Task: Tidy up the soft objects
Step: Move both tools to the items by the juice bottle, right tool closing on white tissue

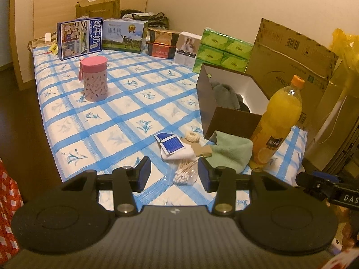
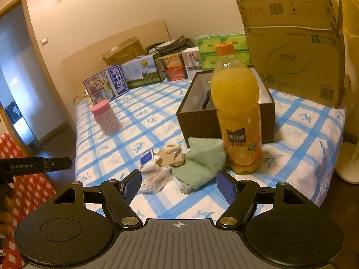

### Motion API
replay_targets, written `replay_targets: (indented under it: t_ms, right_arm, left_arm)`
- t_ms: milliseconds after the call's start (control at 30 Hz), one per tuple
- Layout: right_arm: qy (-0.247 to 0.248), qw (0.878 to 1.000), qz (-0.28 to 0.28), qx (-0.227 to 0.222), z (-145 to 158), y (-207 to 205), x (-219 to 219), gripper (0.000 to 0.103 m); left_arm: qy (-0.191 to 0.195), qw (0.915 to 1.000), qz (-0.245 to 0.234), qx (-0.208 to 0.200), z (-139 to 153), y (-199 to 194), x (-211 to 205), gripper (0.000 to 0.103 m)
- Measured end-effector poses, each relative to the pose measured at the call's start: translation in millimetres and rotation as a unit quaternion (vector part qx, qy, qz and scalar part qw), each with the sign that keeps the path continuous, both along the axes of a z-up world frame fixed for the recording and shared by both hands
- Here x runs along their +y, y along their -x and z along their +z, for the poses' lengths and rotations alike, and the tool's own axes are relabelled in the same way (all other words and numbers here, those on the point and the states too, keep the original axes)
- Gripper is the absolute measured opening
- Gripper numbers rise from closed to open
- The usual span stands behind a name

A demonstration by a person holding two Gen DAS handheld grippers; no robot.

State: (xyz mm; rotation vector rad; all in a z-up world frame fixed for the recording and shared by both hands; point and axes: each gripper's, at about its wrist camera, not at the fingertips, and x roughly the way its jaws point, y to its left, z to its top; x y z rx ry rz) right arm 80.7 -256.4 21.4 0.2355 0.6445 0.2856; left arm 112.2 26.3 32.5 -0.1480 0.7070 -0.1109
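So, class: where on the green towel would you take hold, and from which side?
Grip the green towel at its near folded edge, which lies bunched and raised off the cloth. Come from the front, fingers angled down: the bottle stands tight on its right, the box behind, the cotton swabs on its left. The right gripper is open and lined up with it.
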Motion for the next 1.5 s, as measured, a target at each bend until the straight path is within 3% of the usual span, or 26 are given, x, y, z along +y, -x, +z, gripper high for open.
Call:
replay_targets:
  t_ms: [467,700,833,1067,1233,1500]
  right_arm:
    - [-0.016,0.999,0.014,0.043,-34,-39,12,0.074]
    - [0.0,0.998,0.043,0.049,-51,-66,33,0.073]
    - [0.011,0.997,0.063,0.045,-61,-91,49,0.058]
    - [-0.004,0.995,0.085,0.06,-83,-138,70,0.045]
    - [-0.029,0.992,0.093,0.078,-100,-168,81,0.042]
    - [-0.022,0.989,0.113,0.096,-123,-193,98,0.041]
  left_arm:
    - [-0.002,0.9988,0.004,0.048,-26,-32,5,0.042]
    - [0.004,0.9969,0.004,0.079,-49,-54,12,0.042]
    - [0.007,0.9958,0.004,0.091,-61,-71,13,0.042]
    - [0.013,0.9937,0.004,0.112,-83,-108,17,0.042]
    - [0.018,0.9923,0.007,0.122,-97,-128,19,0.042]
    - [0.023,0.9906,0.014,0.134,-112,-148,25,0.042]
